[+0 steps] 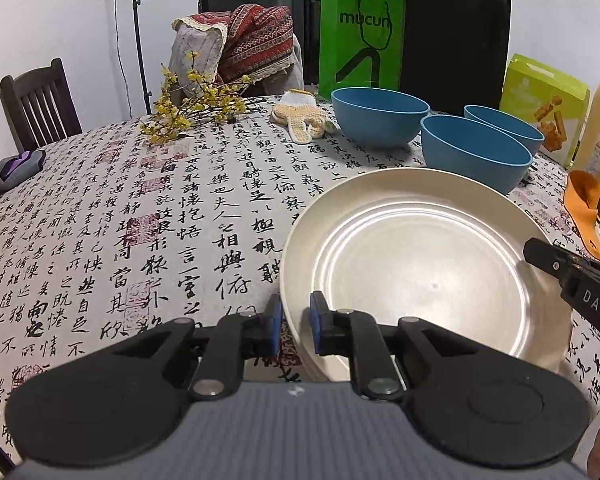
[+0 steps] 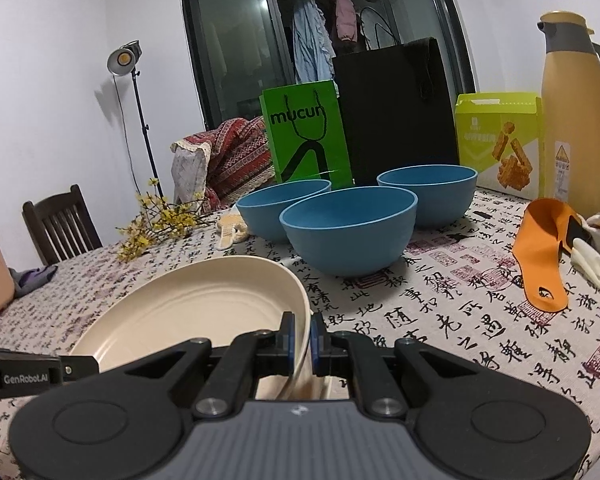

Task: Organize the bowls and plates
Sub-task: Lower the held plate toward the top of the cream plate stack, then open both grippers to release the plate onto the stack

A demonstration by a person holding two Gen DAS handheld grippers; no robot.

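Observation:
A cream plate (image 1: 420, 272) is held over the calligraphy tablecloth (image 1: 140, 208) by both grippers, one on each side. My left gripper (image 1: 296, 320) is shut on its near-left rim, with a blue pad on each side of the edge. My right gripper (image 2: 301, 336) is shut on the opposite rim of the plate (image 2: 188, 312), and its black finger (image 1: 540, 256) enters the left wrist view from the right. Three blue bowls (image 1: 380, 116) (image 1: 476, 152) (image 1: 504, 124) stand upright in a cluster behind the plate. More cream ware shows under the plate, too hidden to identify.
Behind the bowls stand a green bag (image 2: 304, 136), a black bag (image 2: 396, 112), a yellow-green box (image 2: 500, 144) and a tan flask (image 2: 576, 112). An orange insole (image 2: 540, 256) and white gloves (image 2: 596, 252) lie right. A knit glove (image 1: 300, 116), yellow flowers (image 1: 188, 108) and a chair (image 1: 36, 104) are on the left.

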